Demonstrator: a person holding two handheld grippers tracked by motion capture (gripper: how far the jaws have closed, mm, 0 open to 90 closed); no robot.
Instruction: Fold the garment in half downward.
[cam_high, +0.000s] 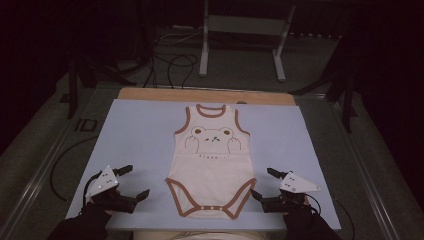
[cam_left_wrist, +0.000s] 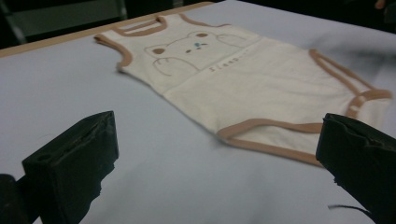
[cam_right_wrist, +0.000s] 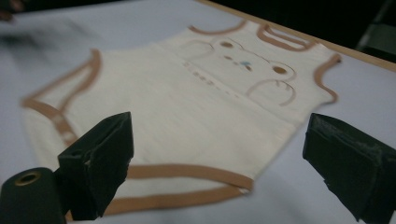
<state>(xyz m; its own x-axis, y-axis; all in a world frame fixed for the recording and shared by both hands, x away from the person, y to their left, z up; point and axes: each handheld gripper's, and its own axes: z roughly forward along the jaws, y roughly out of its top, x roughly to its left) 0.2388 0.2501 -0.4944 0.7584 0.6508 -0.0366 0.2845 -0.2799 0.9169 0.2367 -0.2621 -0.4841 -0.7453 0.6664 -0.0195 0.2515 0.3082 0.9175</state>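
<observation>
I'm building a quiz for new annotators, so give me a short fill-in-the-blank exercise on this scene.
1. The cream baby bodysuit lies flat on the ____ mat.
2. The animal printed on its chest is a ____.
3. The trim along its neck, armholes and leg openings is ____.
4. The left gripper and the right gripper flank the garment's snap end with their jaws ____.

Missing words: blue; bear; brown; open

Two black grippers (cam_high: 135, 181) (cam_high: 263, 184) — grey three-cornered plates, trailing dark cables — on dark-sleeved hands.
</observation>
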